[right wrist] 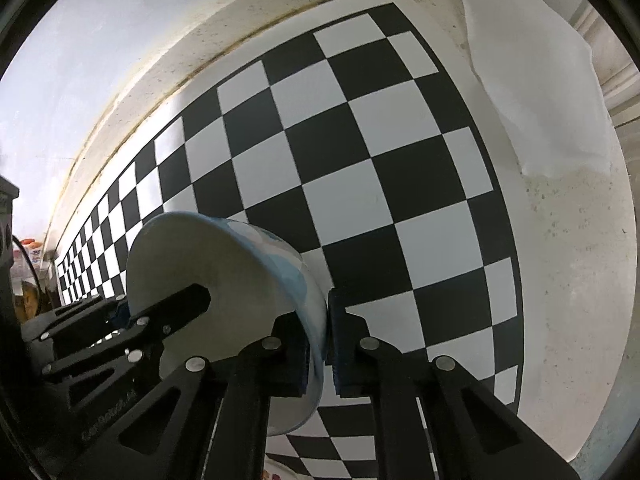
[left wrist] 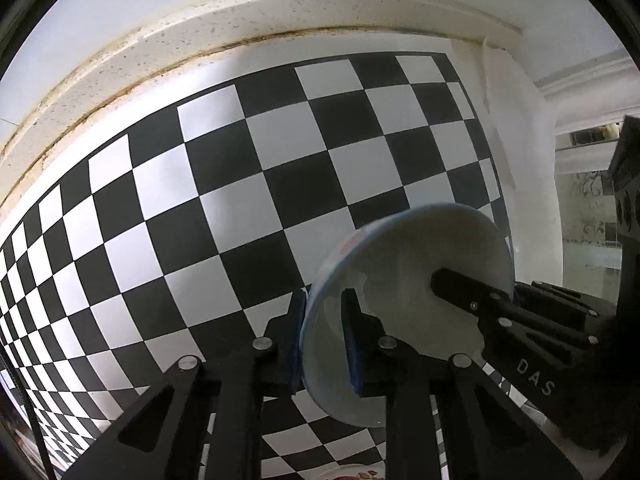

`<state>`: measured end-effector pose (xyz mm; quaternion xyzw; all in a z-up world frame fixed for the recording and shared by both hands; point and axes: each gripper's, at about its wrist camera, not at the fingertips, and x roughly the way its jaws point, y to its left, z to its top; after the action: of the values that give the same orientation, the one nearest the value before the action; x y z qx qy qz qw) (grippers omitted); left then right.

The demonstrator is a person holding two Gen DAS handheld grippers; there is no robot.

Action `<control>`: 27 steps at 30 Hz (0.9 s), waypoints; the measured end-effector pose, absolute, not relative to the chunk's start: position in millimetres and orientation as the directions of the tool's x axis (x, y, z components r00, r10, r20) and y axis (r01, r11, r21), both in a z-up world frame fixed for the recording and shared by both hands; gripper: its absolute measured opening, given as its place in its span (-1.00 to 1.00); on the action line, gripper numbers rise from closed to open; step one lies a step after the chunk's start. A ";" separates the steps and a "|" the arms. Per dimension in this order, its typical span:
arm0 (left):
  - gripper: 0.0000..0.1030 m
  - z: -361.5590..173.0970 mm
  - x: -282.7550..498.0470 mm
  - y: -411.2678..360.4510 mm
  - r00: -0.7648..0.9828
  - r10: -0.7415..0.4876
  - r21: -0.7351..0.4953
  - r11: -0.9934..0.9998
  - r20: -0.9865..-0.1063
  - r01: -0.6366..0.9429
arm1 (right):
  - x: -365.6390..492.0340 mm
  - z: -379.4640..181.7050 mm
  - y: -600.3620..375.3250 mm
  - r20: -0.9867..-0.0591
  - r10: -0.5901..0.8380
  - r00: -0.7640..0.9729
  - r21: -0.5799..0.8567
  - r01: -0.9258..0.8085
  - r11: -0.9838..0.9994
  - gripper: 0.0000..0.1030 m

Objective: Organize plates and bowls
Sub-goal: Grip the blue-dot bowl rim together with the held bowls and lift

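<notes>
A white bowl with a pale blue outside [left wrist: 408, 256] hangs tilted above a black-and-white checkered mat [left wrist: 240, 160]. My left gripper [left wrist: 324, 304] is shut on the bowl's left rim, one pad outside the wall and one inside. In the left wrist view my right gripper [left wrist: 492, 292] comes in from the right, one finger lying inside the bowl. In the right wrist view the same bowl [right wrist: 208, 256] sits at the left. My right gripper [right wrist: 322, 308] is shut on its right rim. My left gripper [right wrist: 160, 304] grips the opposite rim there.
The checkered mat [right wrist: 360, 140] lies on a speckled cream counter [right wrist: 568, 260] bounded by a stained raised ledge [left wrist: 160, 48] at the wall. A white crumpled bag or cloth [right wrist: 532, 80] lies at the mat's far right corner. A floral plate's edge [left wrist: 352, 474] shows below the grippers.
</notes>
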<state>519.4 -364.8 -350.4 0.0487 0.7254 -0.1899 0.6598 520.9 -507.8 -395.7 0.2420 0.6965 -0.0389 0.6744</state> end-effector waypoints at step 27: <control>-0.70 -227.3 429.0 -293.3 0.031 -0.240 -0.213 0.907 -0.970 0.362 | 423.8 -272.5 -460.1 -0.951 0.268 0.151 0.303 0.308 0.902 -0.81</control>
<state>429.0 -293.3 -227.3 0.0463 0.6636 -0.2101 0.7165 423.8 -460.1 -272.5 0.2210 0.6514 -0.0136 0.7257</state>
